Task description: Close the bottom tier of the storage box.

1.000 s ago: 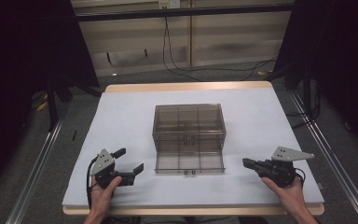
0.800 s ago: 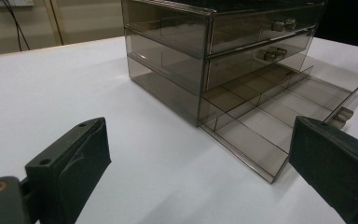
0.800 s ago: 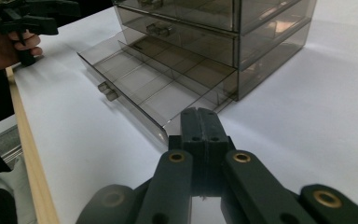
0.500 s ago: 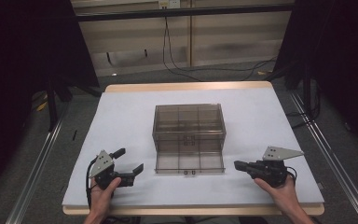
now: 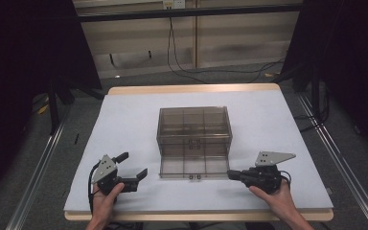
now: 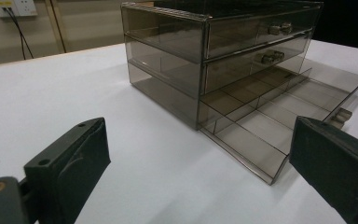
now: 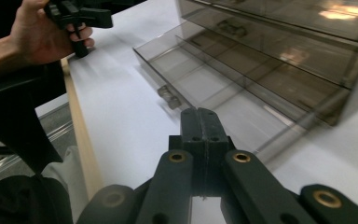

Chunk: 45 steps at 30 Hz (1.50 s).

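Right gripper (image 5: 230, 174) clenched, empty, at drawer's (image 5: 190, 166) 3 o'clock corner. Left gripper (image 5: 134, 165) released, at its 9 o'clock.

floor (image 5: 139, 79): grey, cables — wall (image 5: 230, 43): beige panels — sides: dark curtains (image 5: 24, 72)

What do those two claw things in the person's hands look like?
Both are black. The left gripper and the right gripper each have two flat-ended jaws, brass-coloured rivets and a grey three-cornered plate on top. A black cable loops from the left one. The forearms are bare.
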Each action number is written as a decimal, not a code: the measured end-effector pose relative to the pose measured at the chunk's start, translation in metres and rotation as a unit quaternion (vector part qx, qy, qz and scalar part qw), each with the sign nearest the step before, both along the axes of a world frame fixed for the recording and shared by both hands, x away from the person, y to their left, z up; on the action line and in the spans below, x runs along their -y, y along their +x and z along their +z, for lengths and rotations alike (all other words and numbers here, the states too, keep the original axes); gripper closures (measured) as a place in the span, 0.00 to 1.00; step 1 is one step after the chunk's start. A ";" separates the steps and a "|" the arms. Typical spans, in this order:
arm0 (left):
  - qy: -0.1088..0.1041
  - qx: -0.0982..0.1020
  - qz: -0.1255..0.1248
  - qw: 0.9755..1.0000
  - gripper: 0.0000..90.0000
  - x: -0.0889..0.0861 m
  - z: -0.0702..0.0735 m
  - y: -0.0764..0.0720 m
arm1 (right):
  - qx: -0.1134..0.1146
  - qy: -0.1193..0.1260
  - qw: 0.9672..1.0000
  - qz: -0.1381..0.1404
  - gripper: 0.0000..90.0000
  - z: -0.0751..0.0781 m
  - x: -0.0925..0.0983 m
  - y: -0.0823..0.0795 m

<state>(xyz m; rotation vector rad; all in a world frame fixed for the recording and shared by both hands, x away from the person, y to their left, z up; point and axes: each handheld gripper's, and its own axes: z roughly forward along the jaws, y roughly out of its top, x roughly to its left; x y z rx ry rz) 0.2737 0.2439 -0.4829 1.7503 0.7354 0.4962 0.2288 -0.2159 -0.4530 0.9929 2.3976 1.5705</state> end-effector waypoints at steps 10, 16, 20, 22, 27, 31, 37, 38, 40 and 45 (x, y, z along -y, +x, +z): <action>-0.002 0.004 -0.001 1.000 0.05 0.000 0.000 -0.001 | -0.004 -0.002 0.999 0.035 1.00 0.002 -0.026 0.003; 0.002 0.001 -0.003 1.000 0.05 0.001 0.000 0.000 | -0.006 -0.006 0.999 0.040 1.00 0.002 -0.035 0.004; -0.001 0.002 -0.004 1.000 0.05 0.000 0.000 0.000 | -0.012 -0.002 0.999 0.047 1.00 0.002 -0.045 0.007; -0.001 0.003 -0.005 1.000 0.05 0.000 0.000 0.000 | -0.008 -0.003 0.999 0.051 1.00 0.005 -0.049 0.009; 0.001 0.000 -0.004 1.000 0.05 0.002 0.000 0.000 | -0.015 -0.011 0.998 0.058 1.00 0.004 -0.061 0.017; 0.004 0.000 -0.005 1.000 0.05 0.001 0.000 0.000 | -0.015 -0.019 0.998 0.061 1.00 0.002 -0.066 0.023; 0.005 -0.006 -0.004 1.000 0.05 0.001 0.000 0.001 | -0.023 -0.023 0.997 0.065 1.00 -0.003 -0.074 0.030; 0.004 -0.006 -0.004 1.000 0.05 0.001 0.000 0.002 | -0.024 -0.027 0.997 0.066 1.00 -0.004 -0.076 0.031; 0.006 -0.005 -0.004 1.000 0.05 0.001 0.000 0.002 | -0.024 -0.027 0.997 0.065 1.00 -0.007 -0.078 0.033; 0.003 -0.003 -0.005 1.000 0.05 0.002 0.000 0.001 | -0.025 -0.030 0.997 0.061 1.00 -0.011 -0.083 0.036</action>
